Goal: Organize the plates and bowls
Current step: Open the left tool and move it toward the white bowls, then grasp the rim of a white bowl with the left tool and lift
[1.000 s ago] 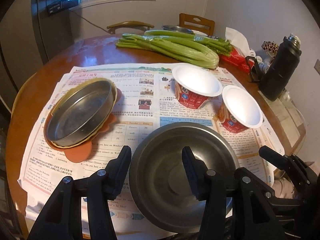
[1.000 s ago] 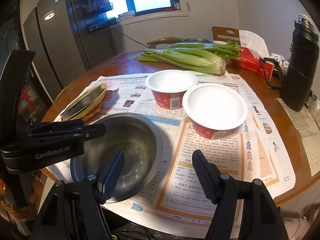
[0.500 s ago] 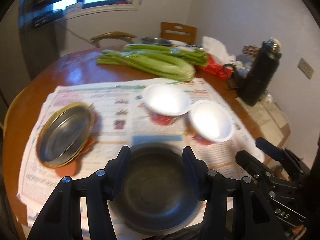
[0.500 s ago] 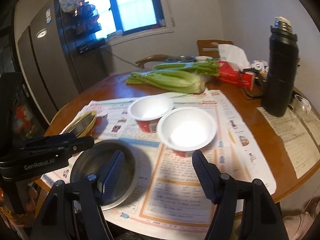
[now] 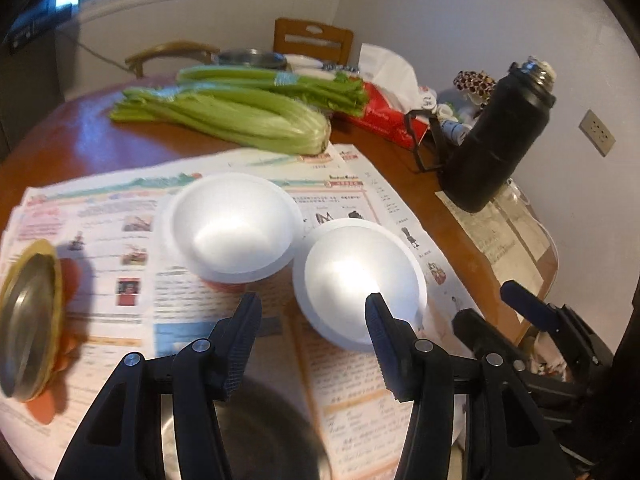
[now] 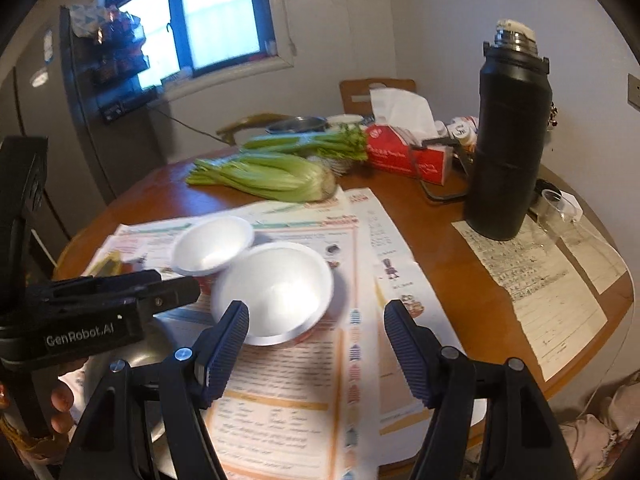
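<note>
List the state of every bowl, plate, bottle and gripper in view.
Left gripper: jaws open, empty.
Right gripper: jaws open, empty.
Near foam bowl: upright, empty.
Far foam bowl: upright, empty.
Steel bowl: upright, empty.
Metal plate: stacked on an orange mat.
Black flask: upright, capless.

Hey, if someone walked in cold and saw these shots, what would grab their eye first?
Probably the two white foam bowls glowing side by side on the newspaper mid-table, just ahead of both open grippers. Next, the celery lying behind them, and the tall black flask standing at the right.
</note>
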The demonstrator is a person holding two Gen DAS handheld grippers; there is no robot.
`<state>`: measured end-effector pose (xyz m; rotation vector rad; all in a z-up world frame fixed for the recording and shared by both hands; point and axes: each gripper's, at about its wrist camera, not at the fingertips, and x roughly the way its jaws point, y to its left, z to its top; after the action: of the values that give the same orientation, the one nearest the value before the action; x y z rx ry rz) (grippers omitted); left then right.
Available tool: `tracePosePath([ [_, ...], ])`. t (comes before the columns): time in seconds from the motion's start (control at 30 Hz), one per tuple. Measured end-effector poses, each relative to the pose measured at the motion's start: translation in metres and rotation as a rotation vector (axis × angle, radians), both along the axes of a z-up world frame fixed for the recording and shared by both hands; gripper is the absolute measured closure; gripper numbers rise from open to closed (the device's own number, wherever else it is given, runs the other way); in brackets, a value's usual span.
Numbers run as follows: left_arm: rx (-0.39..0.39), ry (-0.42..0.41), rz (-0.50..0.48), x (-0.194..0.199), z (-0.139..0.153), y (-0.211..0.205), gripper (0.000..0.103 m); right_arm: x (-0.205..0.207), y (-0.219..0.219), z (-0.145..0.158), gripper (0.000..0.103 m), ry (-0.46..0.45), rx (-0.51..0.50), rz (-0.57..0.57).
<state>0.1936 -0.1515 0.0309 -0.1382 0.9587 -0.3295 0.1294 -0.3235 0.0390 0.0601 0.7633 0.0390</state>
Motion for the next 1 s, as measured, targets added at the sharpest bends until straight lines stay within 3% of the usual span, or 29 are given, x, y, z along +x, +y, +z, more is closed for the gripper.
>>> tracePosePath([
  [0.37, -0.020, 0.092, 0.041, 0.033, -0.032, -0.002, 0.047, 0.050, 0.003, -0.040, 0.032, 0.125, -0.023, 0.043],
  [0.67, -0.015, 0.114, 0.026, 0.042, -0.045, -0.009, 0.047, 0.062, 0.022, -0.059, 0.032, 0.174, -0.004, 0.125],
  [0.8, -0.043, 0.133, 0.008, 0.044, -0.051, -0.011, 0.061, 0.058, 0.030, -0.060, 0.033, 0.174, 0.010, 0.157],
  [1.0, -0.065, 0.149, -0.030, 0.042, -0.054, -0.019, 0.063, 0.052, 0.036, -0.059, 0.033, 0.179, 0.047, 0.199],
])
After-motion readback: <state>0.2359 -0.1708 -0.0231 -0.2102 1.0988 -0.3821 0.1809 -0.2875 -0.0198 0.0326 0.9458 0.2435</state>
